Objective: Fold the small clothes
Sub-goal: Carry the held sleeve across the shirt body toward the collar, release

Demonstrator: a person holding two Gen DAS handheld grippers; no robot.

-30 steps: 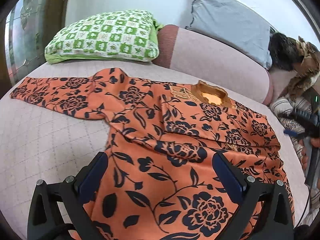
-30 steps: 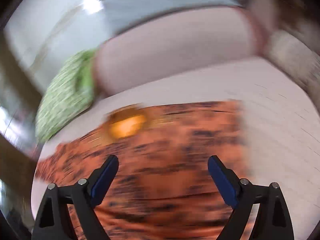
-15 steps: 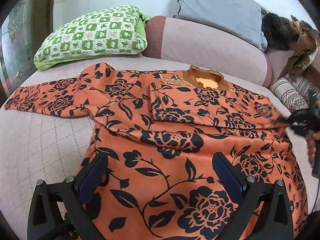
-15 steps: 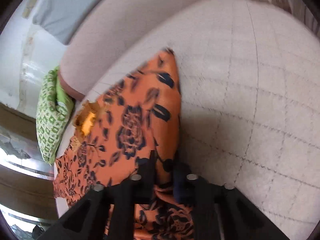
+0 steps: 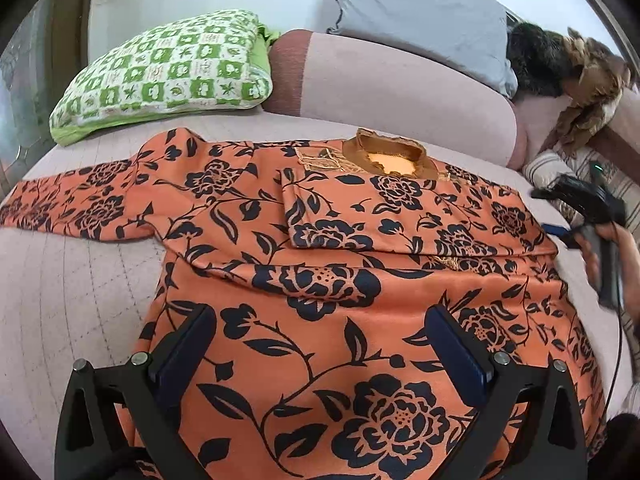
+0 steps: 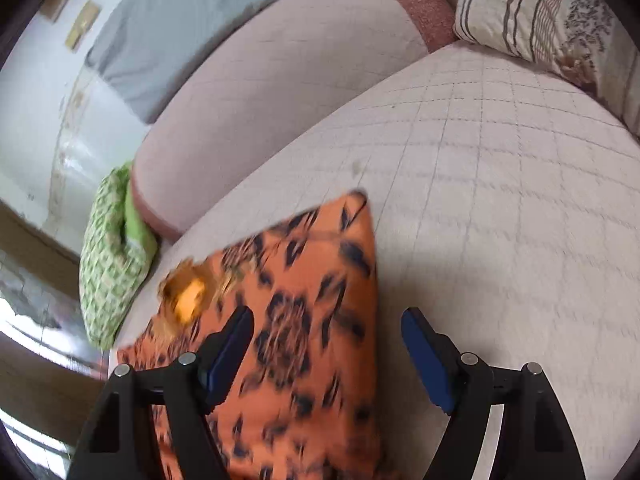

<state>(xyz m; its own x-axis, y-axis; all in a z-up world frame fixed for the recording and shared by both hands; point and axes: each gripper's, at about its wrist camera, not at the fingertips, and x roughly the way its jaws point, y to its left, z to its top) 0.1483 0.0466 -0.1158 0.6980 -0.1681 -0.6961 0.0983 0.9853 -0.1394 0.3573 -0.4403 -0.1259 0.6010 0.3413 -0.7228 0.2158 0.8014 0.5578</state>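
An orange garment with black flowers (image 5: 320,272) lies flat on the quilted seat (image 6: 500,160), collar (image 5: 392,156) at the far side. One sleeve (image 5: 400,216) is folded across the chest. The other sleeve (image 5: 80,196) stretches out to the left. My left gripper (image 5: 318,320) hovers open over the lower body of the garment, holding nothing. My right gripper (image 6: 326,320) is over the garment (image 6: 288,320) at its right edge. Its jaws are opening, and the pads do not press on the cloth below them. In the left wrist view a hand holds the right gripper (image 5: 546,214) beside that edge.
A green checked pillow (image 5: 168,76), a pink bolster (image 5: 400,92) and a grey pillow (image 5: 420,12) line the back. A striped cushion (image 6: 540,12) and a brown furry item (image 5: 588,80) sit at the right. Bare quilted seat lies right of the garment.
Half a second ago my right gripper was shut on the garment's right edge; it has let go and its jaws stand apart. The left gripper has barely shifted.
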